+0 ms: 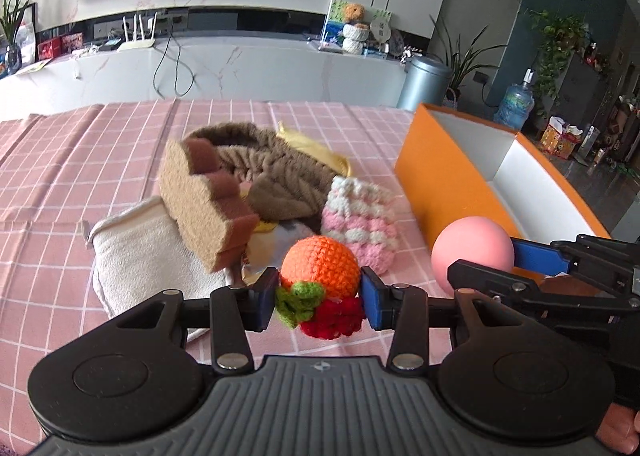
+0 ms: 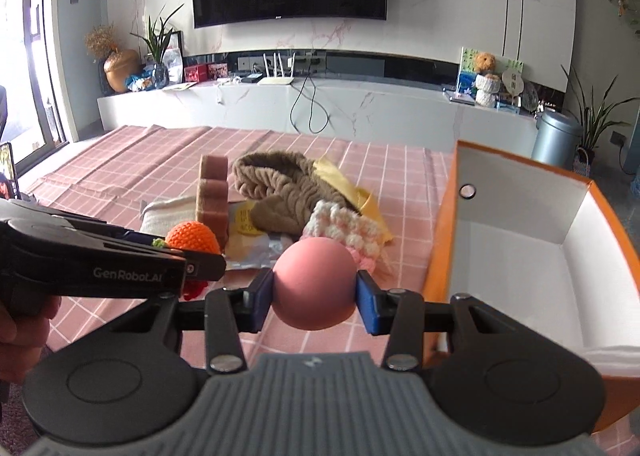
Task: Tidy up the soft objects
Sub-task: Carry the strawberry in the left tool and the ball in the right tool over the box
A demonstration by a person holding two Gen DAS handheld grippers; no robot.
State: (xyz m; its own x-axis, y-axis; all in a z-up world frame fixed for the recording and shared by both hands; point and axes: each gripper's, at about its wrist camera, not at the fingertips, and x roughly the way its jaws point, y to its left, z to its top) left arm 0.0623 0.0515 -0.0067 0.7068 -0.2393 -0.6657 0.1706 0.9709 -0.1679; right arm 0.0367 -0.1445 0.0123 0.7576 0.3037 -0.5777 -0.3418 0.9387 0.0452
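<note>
My left gripper (image 1: 320, 300) is shut on an orange crocheted fruit (image 1: 320, 266) with green and red bits, held just above the pink checked cloth (image 1: 80, 184). My right gripper (image 2: 315, 298) is shut on a pink ball (image 2: 314, 282), beside the orange box (image 2: 520, 224), whose white inside is bare. The ball also shows in the left wrist view (image 1: 472, 256), as does the box (image 1: 440, 176). Behind lies a pile: a brown sponge (image 1: 208, 208), a brown knitted piece (image 1: 272, 172), a pink-white crochet piece (image 1: 360, 216), a white towel (image 1: 136, 256), a yellow cloth (image 1: 312, 148).
A white TV bench (image 2: 360, 112) with a router, cables and a teddy stands beyond the table. A grey bin (image 2: 554, 138) and plants stand at the right. A phone on a stand (image 2: 8, 172) is at the left edge.
</note>
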